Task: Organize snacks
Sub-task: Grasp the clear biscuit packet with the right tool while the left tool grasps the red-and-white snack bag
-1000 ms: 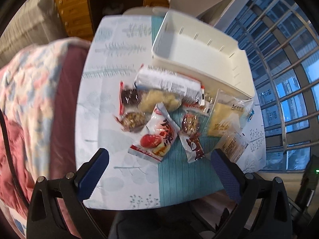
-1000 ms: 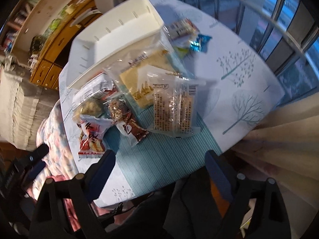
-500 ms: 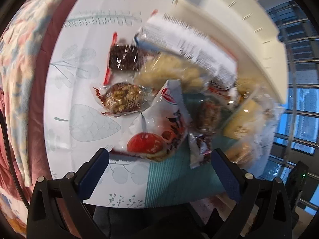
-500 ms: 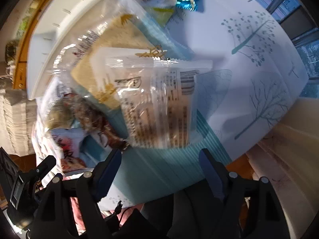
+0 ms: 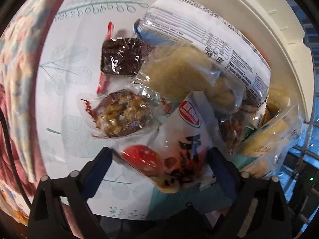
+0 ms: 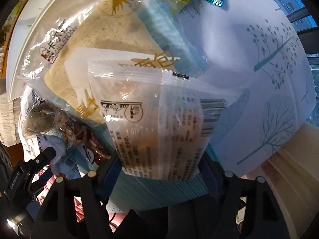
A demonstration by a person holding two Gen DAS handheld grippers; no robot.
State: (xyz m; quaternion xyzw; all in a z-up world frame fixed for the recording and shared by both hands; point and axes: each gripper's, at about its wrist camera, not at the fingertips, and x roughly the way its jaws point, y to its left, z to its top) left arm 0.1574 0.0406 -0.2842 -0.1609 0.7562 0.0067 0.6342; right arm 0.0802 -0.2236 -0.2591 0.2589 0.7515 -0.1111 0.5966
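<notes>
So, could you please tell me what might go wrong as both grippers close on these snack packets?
1. The left gripper, jaws closing, straddles the white packet, which overlaps the nut bar; lifting may drag the bar along.
2. The right gripper, also closing, straddles the clear packet lying on the bread bag; the bag could shift or be pinched too.
3. Both wrappers look slick and loose, so a grip on film alone may slip.
</notes>
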